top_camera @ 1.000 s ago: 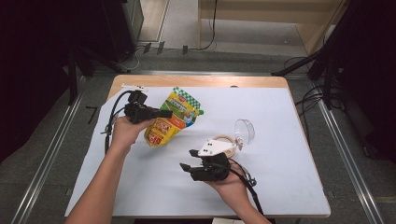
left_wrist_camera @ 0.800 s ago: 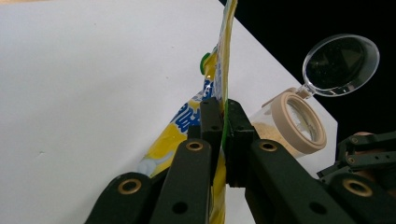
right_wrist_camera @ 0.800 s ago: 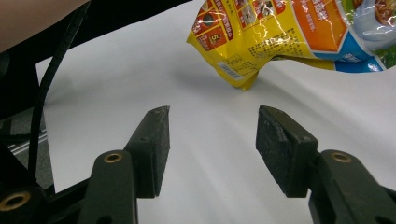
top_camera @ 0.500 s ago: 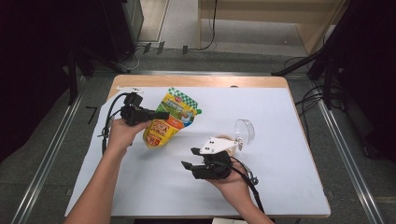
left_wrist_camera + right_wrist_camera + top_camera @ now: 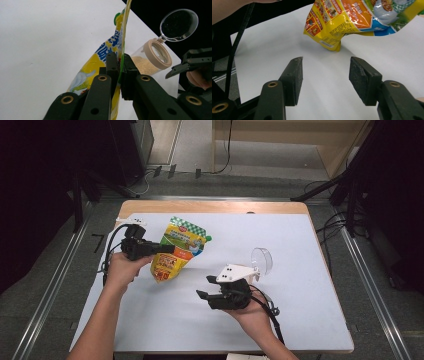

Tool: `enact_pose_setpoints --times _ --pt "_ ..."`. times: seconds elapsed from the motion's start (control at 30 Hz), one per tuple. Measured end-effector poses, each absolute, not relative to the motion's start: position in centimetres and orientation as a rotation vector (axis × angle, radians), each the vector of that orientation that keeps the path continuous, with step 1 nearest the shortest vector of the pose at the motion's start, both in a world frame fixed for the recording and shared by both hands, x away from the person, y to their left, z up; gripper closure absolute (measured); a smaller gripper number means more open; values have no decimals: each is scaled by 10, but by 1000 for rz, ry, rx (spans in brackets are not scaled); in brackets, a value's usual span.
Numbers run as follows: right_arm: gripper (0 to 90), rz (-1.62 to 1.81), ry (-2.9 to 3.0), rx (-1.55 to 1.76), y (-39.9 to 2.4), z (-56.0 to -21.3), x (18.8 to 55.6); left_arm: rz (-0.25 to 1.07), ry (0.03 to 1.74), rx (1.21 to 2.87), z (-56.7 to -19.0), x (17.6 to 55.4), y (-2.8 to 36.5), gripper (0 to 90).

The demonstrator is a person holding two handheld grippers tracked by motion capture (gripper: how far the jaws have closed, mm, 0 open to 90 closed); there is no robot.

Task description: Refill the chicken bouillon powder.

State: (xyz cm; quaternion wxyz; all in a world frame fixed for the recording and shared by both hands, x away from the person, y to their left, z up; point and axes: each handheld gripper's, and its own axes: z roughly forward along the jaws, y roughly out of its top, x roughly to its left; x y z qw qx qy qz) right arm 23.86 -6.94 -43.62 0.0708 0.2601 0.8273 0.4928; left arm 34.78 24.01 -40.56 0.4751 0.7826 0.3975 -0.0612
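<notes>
Table (image 5: 300, 320), white sheet. Yellow pouch (image 5: 177, 250) held tilted over sheet's left half, lower corner at or near surface; L gripper (image 5: 167, 249) jaws clamped on pouch edge. R gripper (image 5: 205, 287) w/ jaws apart, empty, aimed at pouch bottom corner.

Risk (judgement): edge-only pinch, so pouch could slip or swing if hand turns fast.

Clear jar (image 5: 150, 58) lies on its side just beside pouch, flip lid (image 5: 178, 25) open, granules inside. A bump from R arm could roll it and spill granules.

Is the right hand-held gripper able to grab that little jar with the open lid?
Probably yes. The right hand-held gripper is open and holds nothing, and the jar lies close beside it on bare table, though the gripper points away from it.
</notes>
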Motion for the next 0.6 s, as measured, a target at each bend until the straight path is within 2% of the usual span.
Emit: enact_pose_setpoints --times 0.6 --pt "460 1458 2496 763 -70 -433 242 -116 983 1897 -410 320 266 844"
